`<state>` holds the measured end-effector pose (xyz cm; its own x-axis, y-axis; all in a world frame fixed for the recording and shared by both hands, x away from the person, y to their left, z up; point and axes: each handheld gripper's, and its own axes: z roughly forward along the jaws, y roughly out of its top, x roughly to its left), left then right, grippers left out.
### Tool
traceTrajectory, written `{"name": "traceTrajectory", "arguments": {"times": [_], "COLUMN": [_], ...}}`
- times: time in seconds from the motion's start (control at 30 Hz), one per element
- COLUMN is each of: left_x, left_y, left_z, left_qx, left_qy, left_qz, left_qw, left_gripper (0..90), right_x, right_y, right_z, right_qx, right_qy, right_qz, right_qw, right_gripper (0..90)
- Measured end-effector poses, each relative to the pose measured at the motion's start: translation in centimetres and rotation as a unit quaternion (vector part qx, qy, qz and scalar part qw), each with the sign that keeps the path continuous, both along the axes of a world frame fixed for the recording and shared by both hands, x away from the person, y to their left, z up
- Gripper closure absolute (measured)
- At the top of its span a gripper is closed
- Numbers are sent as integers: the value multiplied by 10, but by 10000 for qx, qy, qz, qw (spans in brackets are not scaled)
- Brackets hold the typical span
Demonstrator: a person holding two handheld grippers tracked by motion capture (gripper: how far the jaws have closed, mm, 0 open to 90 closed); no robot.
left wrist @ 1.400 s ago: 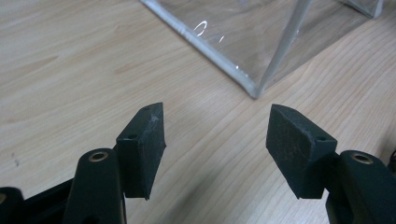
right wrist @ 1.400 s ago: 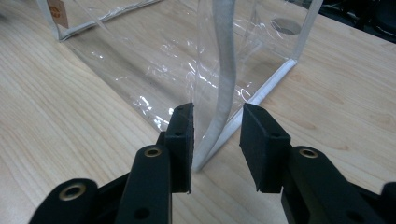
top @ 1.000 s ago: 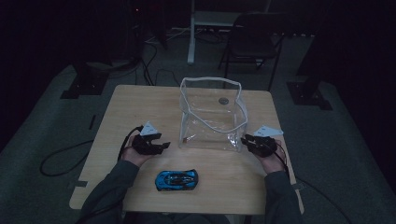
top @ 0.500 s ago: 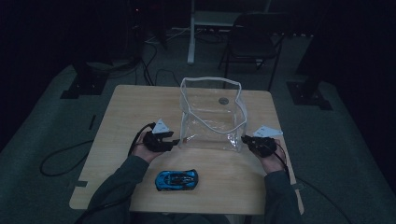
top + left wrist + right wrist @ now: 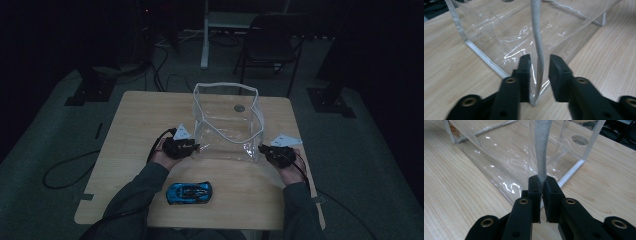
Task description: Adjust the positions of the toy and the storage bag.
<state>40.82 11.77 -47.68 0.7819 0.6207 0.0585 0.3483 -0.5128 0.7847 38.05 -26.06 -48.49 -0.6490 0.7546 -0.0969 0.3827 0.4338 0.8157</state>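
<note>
Your right gripper pinches the clear bag by its seam; your left gripper, narrowing, straddles its white seam untouched: close squarely.

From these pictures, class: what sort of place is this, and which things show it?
Probably a dim lab or studio for recording handling tasks: a lone wooden table on grey carpet, cables trailing over the floor, a folding chair and dark stand bases around it.

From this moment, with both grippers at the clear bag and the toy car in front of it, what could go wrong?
1. The left gripper has been closing around the clear bag's white corner seam, but its pads are not yet pressing it; the seam may slip out.
2. The right gripper already pinches its corner, so a pull could drag or tip the bag.
3. The blue toy car lies near the forearms and might be knocked.
</note>
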Motion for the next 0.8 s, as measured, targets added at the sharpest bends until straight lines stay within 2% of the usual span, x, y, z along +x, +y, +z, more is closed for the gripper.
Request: {"name": "traceTrajectory", "arguments": {"times": [0.1, 0.2, 0.53, 0.8], "left_x": [0, -1, -4, -6], "left_y": [-2, -2, 4, 17], "left_z": [1, 2, 3, 2], "left_qx": [72, 125, 274, 210], "left_qy": [-60, -93, -176, -169], "left_qz": [-9, -9, 112, 266], "left_qw": [10000, 9999, 9994, 9993], "left_gripper": [851, 870, 873, 873], "right_x": [0, 0, 2, 5], "right_y": [0, 0, 6, 19], "right_z": [0, 0, -1, 2], "right_qx": [1, 10, 46, 77], "right_qy": [1, 3, 10, -12], "right_qz": [0, -5, 87, 209], "right_qw": [10000, 10000, 10000, 9998], "right_gripper": [849, 849, 853, 853]}}
